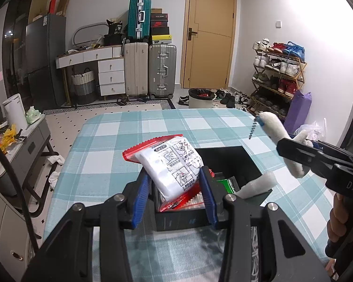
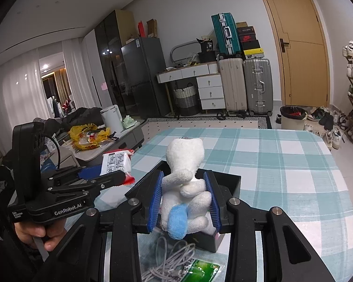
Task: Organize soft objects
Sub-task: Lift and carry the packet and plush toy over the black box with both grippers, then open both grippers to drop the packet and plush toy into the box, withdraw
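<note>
My left gripper [image 1: 174, 189] is shut on a white tissue pack with red ends [image 1: 170, 164] and holds it tilted just above a black open box [image 1: 251, 162] on the checked tablecloth. The pack also shows in the right wrist view [image 2: 116, 164]. More red-and-white packs [image 1: 188, 201] and a green packet [image 1: 228, 184] lie in the box. My right gripper [image 2: 184, 199] is shut on a white plush toy with a blue part [image 2: 184, 183] and holds it over the box [image 2: 226, 183]. The toy shows at the right in the left wrist view [image 1: 282, 138].
A grey coiled cord [image 2: 171, 263] and a green packet [image 2: 200, 270] lie on the table near the box's front. The table [image 1: 129, 127] has a teal checked cloth. A side table with clutter [image 1: 11, 141] stands left; a shoe rack [image 1: 277, 75] stands right.
</note>
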Tool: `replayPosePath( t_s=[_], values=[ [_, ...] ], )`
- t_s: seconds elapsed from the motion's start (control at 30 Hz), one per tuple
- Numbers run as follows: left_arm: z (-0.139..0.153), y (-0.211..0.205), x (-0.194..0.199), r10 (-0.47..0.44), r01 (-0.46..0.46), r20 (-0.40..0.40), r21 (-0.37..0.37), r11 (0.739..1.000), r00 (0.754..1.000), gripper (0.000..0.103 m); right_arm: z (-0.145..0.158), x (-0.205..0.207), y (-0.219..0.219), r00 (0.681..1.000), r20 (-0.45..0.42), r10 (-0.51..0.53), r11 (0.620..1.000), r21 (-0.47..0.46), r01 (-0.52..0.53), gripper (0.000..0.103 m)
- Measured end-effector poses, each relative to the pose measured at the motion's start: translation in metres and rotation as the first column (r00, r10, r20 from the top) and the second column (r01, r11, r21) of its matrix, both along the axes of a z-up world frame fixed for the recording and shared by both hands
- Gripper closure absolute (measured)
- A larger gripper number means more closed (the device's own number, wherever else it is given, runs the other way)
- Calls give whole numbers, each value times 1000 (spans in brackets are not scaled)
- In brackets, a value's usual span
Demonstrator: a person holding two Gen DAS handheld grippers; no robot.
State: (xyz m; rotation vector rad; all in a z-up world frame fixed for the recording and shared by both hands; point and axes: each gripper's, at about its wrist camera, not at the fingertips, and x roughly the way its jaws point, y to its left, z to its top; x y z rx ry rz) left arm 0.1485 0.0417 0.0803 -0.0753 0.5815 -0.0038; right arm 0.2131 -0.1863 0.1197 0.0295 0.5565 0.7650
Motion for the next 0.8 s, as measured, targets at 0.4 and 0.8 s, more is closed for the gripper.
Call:
replayPosePath(
  t_s=[0.4, 0.8],
  values=[
    [-17, -3, 30, -3, 3, -39, 13, 1000, 999, 62, -20, 28, 24, 1000, -27, 6, 998, -68, -8, 68],
    [-47, -12, 53, -22, 27, -119, 40, 999, 993, 62, -45, 52, 37, 998, -59, -10, 985, -172, 0, 68]
  ],
)
